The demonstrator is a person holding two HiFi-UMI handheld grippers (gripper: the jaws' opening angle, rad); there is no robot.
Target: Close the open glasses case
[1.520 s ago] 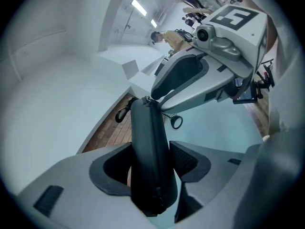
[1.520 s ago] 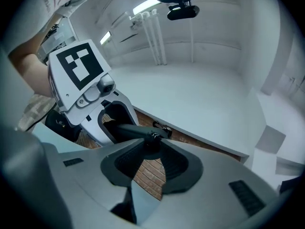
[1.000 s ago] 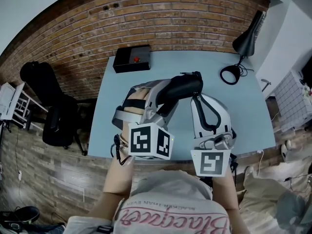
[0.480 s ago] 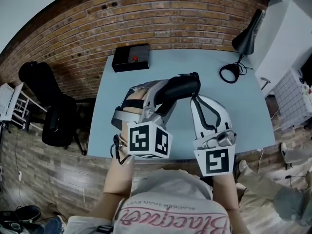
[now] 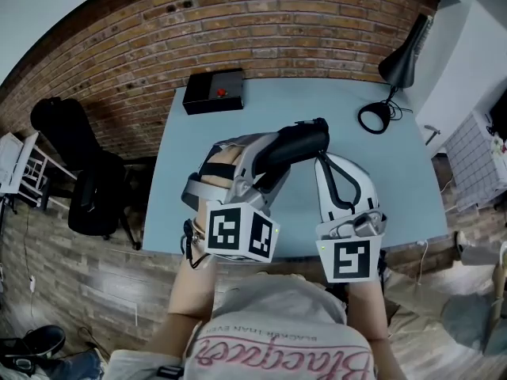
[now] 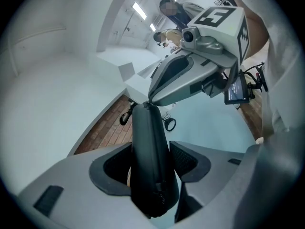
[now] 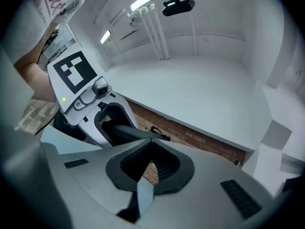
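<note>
Glasses case (image 5: 293, 142) unmoved — left gripper (image 6: 150, 162) clamping, right gripper (image 7: 151, 141) pinching tip.

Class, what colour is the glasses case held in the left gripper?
Plain black; the left gripper view shows the glasses case best.

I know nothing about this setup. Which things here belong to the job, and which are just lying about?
Part of the job:
glasses case
left gripper, clamped on the case
right gripper, pinched at the case's end

Just lying about:
black box
desk lamp
chair beside the table
</note>
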